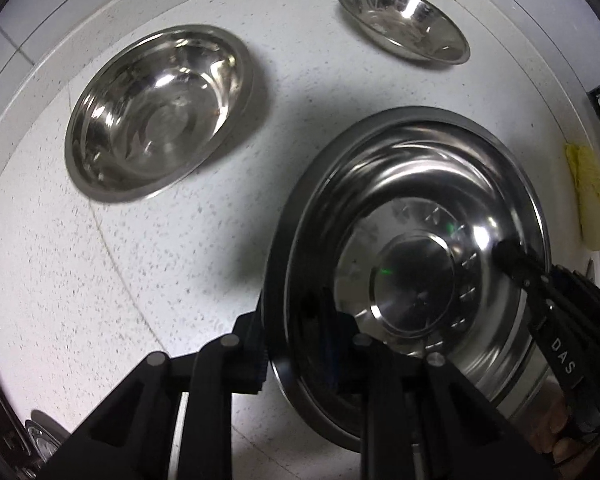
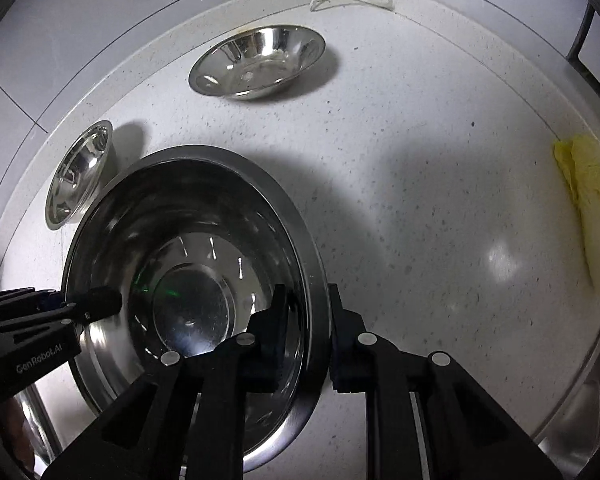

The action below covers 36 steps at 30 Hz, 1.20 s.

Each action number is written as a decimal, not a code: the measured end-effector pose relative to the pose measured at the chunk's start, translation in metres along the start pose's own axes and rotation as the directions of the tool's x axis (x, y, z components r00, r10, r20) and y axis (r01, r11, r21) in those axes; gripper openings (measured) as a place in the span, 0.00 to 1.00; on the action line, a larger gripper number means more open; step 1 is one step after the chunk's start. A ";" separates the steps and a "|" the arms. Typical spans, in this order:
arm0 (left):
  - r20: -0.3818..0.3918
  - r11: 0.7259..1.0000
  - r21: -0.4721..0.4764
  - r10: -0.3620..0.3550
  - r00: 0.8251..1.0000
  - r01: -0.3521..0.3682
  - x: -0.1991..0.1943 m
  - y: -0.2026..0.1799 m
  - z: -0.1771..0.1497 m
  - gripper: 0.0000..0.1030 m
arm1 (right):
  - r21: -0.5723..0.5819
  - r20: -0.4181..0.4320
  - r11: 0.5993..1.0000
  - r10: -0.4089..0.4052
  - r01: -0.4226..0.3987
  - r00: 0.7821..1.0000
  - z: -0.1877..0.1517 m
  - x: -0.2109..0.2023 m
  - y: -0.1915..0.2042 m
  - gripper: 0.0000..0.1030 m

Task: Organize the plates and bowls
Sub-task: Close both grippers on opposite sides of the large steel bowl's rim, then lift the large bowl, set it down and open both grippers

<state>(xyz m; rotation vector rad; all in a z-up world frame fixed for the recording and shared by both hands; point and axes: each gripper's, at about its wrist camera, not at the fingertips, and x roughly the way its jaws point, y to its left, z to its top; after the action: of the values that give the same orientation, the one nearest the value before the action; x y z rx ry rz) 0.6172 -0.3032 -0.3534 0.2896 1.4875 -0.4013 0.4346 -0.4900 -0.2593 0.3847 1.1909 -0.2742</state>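
The large steel bowl [image 1: 412, 264] sat mouth-up, round with no long axis, on the speckled tabletop [image 1: 180, 240], its rim pinched on opposite sides by the closed left gripper [image 1: 288, 336] and right gripper [image 2: 308, 332], two smaller bowls [image 1: 156, 112] [image 1: 404, 20] well apart behind, a yellow cloth [image 1: 592, 200] partly cut off.

Large steel bowl [image 1: 416, 216] — polished metal, mirror-glossy inside, with a duller brushed grey rim. Medium steel bowl [image 1: 156, 112] at the left: same bright metal, smooth, with streaky reflections. Small steel bowl [image 1: 404, 20] far back: shiny metal, smooth wall. Countertop [image 1: 100, 260] — white stone-like surface with fine grey speckle, low sheen, and soft glare patches in the right wrist view. Left gripper [image 1: 288, 328] and right gripper [image 2: 308, 320]: matt black plastic, silver metal pins. Yellow cloth [image 2: 592, 208] — soft, matt, crumpled. Wall tiles [image 2: 100, 4]: smooth, pale.
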 end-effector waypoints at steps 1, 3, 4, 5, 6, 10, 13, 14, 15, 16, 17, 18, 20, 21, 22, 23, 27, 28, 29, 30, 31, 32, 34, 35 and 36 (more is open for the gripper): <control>0.004 1.000 -0.003 -0.003 1.000 0.003 -0.002 0.003 -0.003 0.19 | -0.002 -0.003 1.000 0.002 -0.002 1.000 -0.002 -0.002 0.001 0.14; 0.019 1.000 -0.012 -0.007 1.000 0.007 -0.010 0.008 -0.010 0.19 | -0.019 0.001 1.000 -0.006 0.006 1.000 -0.008 -0.010 0.007 0.14; 0.028 1.000 -0.012 -0.006 1.000 0.006 -0.014 0.011 -0.013 0.19 | -0.027 0.004 1.000 -0.009 0.009 1.000 -0.012 -0.016 0.011 0.14; 0.042 1.000 -0.011 -0.002 0.999 0.003 -0.020 0.015 -0.018 0.19 | -0.031 0.005 1.000 -0.007 0.008 1.000 -0.014 -0.019 0.013 0.14; 0.054 1.000 -0.012 0.002 0.999 -0.002 -0.027 0.020 -0.024 0.19 | -0.037 0.009 0.999 -0.003 0.003 1.000 -0.018 -0.025 0.018 0.14; 0.094 0.998 -0.052 0.034 0.995 -0.030 -0.055 0.052 -0.050 0.19 | -0.076 0.014 0.997 0.027 -0.026 1.000 -0.031 -0.045 0.046 0.14; 0.108 0.992 -0.115 0.069 0.992 -0.056 -0.075 0.087 -0.079 0.19 | -0.138 0.009 0.988 0.071 -0.069 0.997 -0.041 -0.054 0.080 0.14; 0.107 0.988 -0.140 0.081 0.991 -0.065 -0.079 0.101 -0.088 0.19 | -0.160 0.005 0.983 0.089 -0.087 0.996 -0.044 -0.055 0.093 0.14; 0.106 0.983 -0.166 0.094 0.990 -0.076 -0.083 0.116 -0.097 0.19 | -0.188 0.001 0.977 0.108 -0.105 0.994 -0.047 -0.056 0.108 0.14; 0.104 0.979 -0.187 0.106 0.989 -0.085 -0.085 0.126 -0.104 0.19 | -0.212 -0.004 0.970 0.121 -0.119 0.993 -0.049 -0.055 0.121 0.14; 0.099 0.972 -0.216 0.118 0.988 -0.094 -0.086 0.140 -0.112 0.19 | -0.237 -0.012 0.962 0.134 -0.133 0.991 -0.053 -0.053 0.136 0.13; 0.093 0.965 -0.245 0.124 0.988 -0.098 -0.085 0.155 -0.119 0.19 | -0.262 -0.024 0.954 0.147 -0.148 0.989 -0.058 -0.049 0.153 0.13; 0.084 0.948 -0.299 0.138 0.987 -0.108 -0.082 0.182 -0.131 0.19 | -0.303 -0.042 0.938 0.162 -0.167 0.986 -0.061 -0.042 0.178 0.13; 0.081 0.943 -0.313 0.142 0.987 -0.110 -0.080 0.191 -0.135 0.19 | -0.324 -0.056 0.929 0.168 -0.177 0.984 -0.063 -0.036 0.192 0.13; 0.078 0.939 -0.323 0.146 0.986 -0.114 -0.077 0.200 -0.138 0.19 | -0.336 -0.068 0.923 0.173 -0.186 0.983 -0.065 -0.032 0.200 0.13; 0.073 0.934 -0.338 0.148 0.986 -0.115 -0.073 0.210 -0.143 0.19 | -0.347 -0.079 0.918 0.176 -0.193 0.981 -0.064 -0.028 0.208 0.13; 0.056 0.920 -0.377 0.140 0.989 -0.109 -0.060 0.228 -0.152 0.20 | -0.382 -0.117 0.902 0.170 -0.203 0.978 -0.069 -0.017 0.228 0.13; 0.054 0.918 -0.382 0.136 0.989 -0.105 -0.059 0.233 -0.157 0.20 | -0.390 -0.122 0.899 0.166 -0.201 0.979 -0.071 -0.015 0.230 0.13; 0.049 0.917 -0.385 0.130 0.990 -0.101 -0.056 0.236 -0.160 0.20 | -0.397 -0.127 0.896 0.162 -0.200 0.979 -0.071 -0.013 0.232 0.13; 0.047 0.918 -0.384 0.127 0.991 -0.100 -0.053 0.238 -0.162 0.20 | -0.399 -0.134 0.895 0.157 -0.199 0.978 -0.072 -0.010 0.234 0.13; 0.045 0.919 -0.382 0.125 0.991 -0.099 -0.050 0.238 -0.163 0.20 | -0.398 -0.142 0.896 0.153 -0.198 0.978 -0.073 -0.008 0.233 0.13; 0.044 0.920 -0.380 0.123 0.991 -0.098 -0.048 0.237 -0.163 0.20 | -0.398 -0.145 0.896 0.149 -0.195 0.978 -0.073 -0.006 0.232 0.13; 0.044 0.922 -0.378 0.113 0.993 -0.089 -0.044 0.237 -0.162 0.20 | -0.395 -0.148 0.899 0.142 -0.190 0.979 -0.073 -0.004 0.229 0.13; 0.042 0.924 -0.374 0.106 0.994 -0.083 -0.042 0.236 -0.162 0.20 | -0.393 -0.147 0.901 0.138 -0.186 0.979 -0.072 -0.001 0.230 0.13; 0.037 0.925 -0.373 0.096 0.995 -0.076 -0.039 0.236 -0.160 0.20 | -0.388 -0.147 0.903 0.134 -0.182 0.980 -0.072 0.000 0.229 0.13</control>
<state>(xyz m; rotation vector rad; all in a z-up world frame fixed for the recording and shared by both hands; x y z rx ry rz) 0.5733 -0.0188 -0.3386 0.0400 1.4580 -0.0503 0.4664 -0.2523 -0.2492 0.1363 1.2883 0.1383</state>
